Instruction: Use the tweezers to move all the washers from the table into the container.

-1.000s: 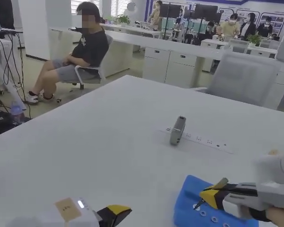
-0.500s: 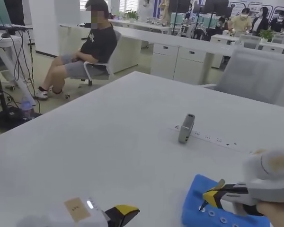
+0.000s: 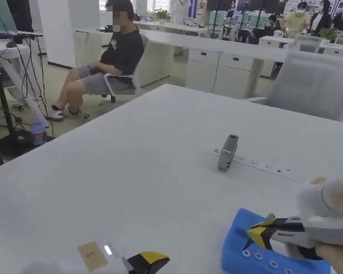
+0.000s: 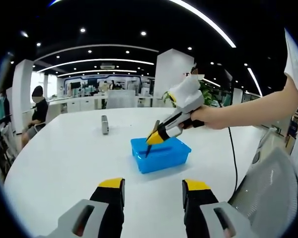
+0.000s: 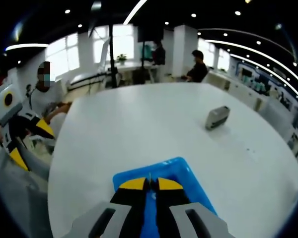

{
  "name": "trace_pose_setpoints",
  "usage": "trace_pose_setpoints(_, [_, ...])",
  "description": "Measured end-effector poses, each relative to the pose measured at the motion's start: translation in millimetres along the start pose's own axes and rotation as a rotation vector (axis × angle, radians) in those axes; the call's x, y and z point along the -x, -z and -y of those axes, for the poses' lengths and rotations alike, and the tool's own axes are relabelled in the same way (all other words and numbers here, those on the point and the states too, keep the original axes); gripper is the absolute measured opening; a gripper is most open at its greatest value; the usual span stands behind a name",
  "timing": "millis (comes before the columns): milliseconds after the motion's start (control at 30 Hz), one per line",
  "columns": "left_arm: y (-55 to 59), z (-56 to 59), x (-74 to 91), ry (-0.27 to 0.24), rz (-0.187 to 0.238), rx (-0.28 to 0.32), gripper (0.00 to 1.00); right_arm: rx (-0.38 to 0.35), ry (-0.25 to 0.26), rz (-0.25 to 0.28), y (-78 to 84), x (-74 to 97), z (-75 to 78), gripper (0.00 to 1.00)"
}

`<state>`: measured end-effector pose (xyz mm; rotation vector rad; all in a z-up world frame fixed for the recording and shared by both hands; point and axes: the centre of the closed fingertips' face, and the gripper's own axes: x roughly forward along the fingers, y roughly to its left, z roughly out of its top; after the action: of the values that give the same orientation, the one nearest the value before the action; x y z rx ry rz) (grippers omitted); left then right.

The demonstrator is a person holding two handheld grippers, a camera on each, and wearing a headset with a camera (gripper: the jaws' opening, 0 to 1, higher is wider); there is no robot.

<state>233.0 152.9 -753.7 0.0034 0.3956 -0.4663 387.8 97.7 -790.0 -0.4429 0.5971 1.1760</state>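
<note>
The right gripper has its jaws pressed together on the tweezers, a thin strip standing up between the yellow tips. The left gripper has its jaws spread wide, with nothing between them and touching nothing.

In the left gripper view, the right gripper slants down over the blue container, and the dark tweezers point into the container's top; whether the tip touches cannot be told. The head view adds a row of small pale rings, the washers, lying on the container just under the right gripper. In that view the left gripper is low, well apart from the container. The right gripper view has the left gripper off past the table edge.

Beyond the container's far side lies a grey device beside a white power strip. The white table lies bare between the two grippers and ahead of the left one, up to its far edge.
</note>
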Motion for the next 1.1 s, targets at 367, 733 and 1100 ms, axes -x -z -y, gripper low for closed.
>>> trace_pose_setpoints(367, [-0.1,12.2,-2.2,0.06,-0.007,-0.016,0.37,0.058,-0.044,0.078,-16.1,48.6,-37.8,0.03])
trace_pose_setpoints(733, [0.2,28.8,-2.3,0.137,-0.013,-0.061,0.24,0.032,-0.178,-0.021,35.0,64.2,-96.5,0.03])
trace_pose_setpoints(1100, [7.5,75.4,4.1,0.384,-0.063,-0.139,0.11,0.03,-0.207,-0.189,88.2,77.5,-131.4,0.03])
